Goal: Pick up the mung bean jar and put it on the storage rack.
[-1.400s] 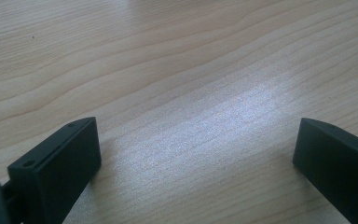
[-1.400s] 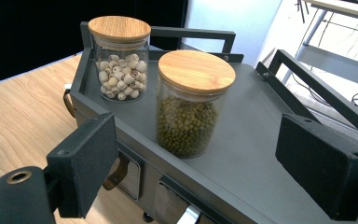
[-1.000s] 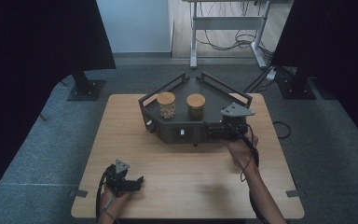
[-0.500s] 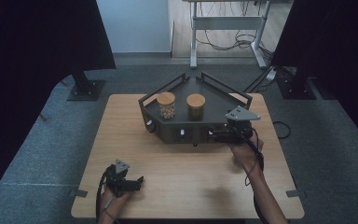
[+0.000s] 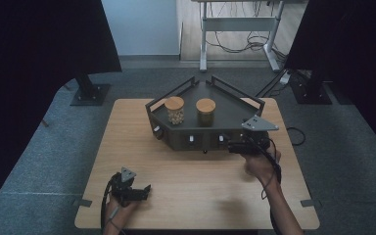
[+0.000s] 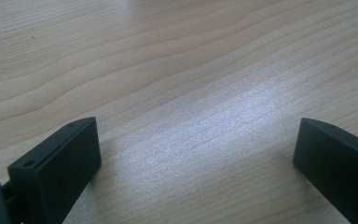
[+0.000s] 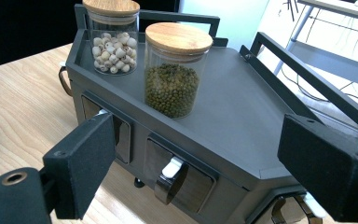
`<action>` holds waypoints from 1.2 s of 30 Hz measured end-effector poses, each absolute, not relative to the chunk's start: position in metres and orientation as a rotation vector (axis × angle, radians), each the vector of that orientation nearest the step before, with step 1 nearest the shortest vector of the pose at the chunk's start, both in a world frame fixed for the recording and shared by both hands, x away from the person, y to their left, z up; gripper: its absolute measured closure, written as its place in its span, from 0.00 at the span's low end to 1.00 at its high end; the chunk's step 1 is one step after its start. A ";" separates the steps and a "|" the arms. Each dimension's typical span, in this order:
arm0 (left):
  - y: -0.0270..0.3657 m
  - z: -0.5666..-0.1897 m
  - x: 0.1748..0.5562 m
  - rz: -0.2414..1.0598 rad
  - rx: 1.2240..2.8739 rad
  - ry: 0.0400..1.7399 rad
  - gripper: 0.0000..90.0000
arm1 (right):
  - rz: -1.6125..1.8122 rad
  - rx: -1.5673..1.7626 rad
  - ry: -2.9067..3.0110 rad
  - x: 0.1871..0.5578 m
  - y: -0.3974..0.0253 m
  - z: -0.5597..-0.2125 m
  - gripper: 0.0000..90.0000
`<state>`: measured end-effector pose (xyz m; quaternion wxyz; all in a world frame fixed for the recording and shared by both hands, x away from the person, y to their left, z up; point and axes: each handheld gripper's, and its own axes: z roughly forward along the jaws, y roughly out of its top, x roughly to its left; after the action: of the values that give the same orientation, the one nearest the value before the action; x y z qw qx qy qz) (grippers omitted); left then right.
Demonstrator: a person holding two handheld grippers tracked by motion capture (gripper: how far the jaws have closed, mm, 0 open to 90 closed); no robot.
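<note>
Here we hold our right claw (image 5: 232,146) wide open and empty at the front of the dark cabinet (image 5: 203,137), near its drawer handle (image 7: 168,179). Our left claw (image 5: 144,190) rests well apart on the worktop (image 5: 196,191), its jaws spread wide, gripping nothing.

Dark drawer rack (image 5: 235,115) (drawers shut), mid-table
</note>
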<state>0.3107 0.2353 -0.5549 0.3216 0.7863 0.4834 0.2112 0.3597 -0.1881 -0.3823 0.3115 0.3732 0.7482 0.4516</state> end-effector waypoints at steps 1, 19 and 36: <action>0.235 -0.555 0.311 0.555 2.065 1.270 0.01 | 1.192 0.985 1.974 0.359 -0.189 -0.382 0.12; 0.235 -0.555 0.311 0.554 2.063 1.270 0.01 | 1.174 0.994 1.975 0.347 -0.201 -0.389 0.11; 0.235 -0.555 0.311 0.554 2.065 1.270 0.01 | 1.142 1.011 1.971 0.336 -0.213 -0.399 0.11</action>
<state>0.3107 0.2353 -0.5549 0.3216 0.7864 0.4834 0.2109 0.3358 -0.2127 -0.3987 0.3189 0.3845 0.7495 0.4343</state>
